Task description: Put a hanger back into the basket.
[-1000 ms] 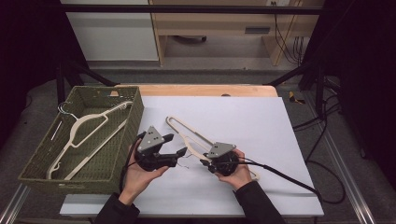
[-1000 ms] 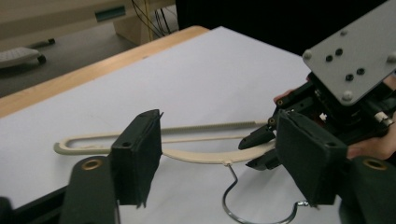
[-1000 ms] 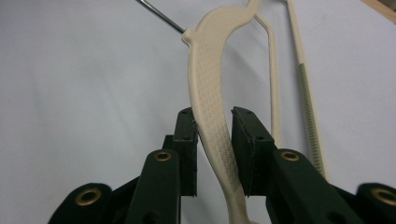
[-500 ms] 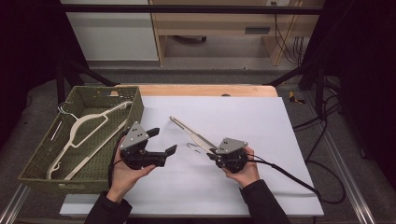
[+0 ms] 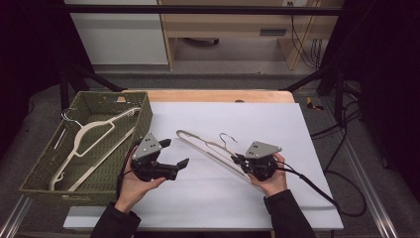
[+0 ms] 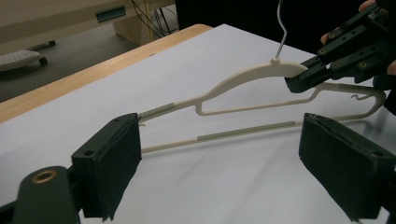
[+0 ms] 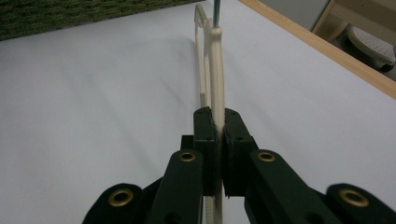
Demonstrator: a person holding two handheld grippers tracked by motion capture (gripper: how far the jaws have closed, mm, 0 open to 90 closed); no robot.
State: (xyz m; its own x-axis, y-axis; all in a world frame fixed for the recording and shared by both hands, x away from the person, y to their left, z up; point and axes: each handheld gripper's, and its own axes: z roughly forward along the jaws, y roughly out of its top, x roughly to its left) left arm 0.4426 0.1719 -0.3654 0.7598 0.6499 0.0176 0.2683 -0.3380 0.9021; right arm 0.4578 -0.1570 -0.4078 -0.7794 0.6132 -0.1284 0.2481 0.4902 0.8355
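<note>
My right gripper (image 5: 238, 160) is shut on the shoulder of a cream plastic hanger (image 5: 205, 146), just beside its wire hook (image 5: 226, 137). It holds the hanger on edge, with the far end slanting down toward the white table top (image 5: 247, 119). In the right gripper view the pads (image 7: 208, 128) pinch the hanger (image 7: 215, 56). My left gripper (image 5: 176, 152) is open and its jaws have just been opening. Nothing is between its pads (image 6: 112, 168). The hanger (image 6: 243, 77) lies just beyond them, clamped by the right gripper (image 6: 301, 79).
A green woven basket (image 5: 39, 168) stands at the table's left edge with cream hangers (image 5: 94, 129) lying in it. A wooden strip (image 5: 218, 95) borders the far side of the table. Cables trail off to the right (image 5: 317, 191).
The left gripper has drawn away from the hanger to the left with its jaws wider. The right gripper has moved right and up, and the hanger has tipped onto its edge.
</note>
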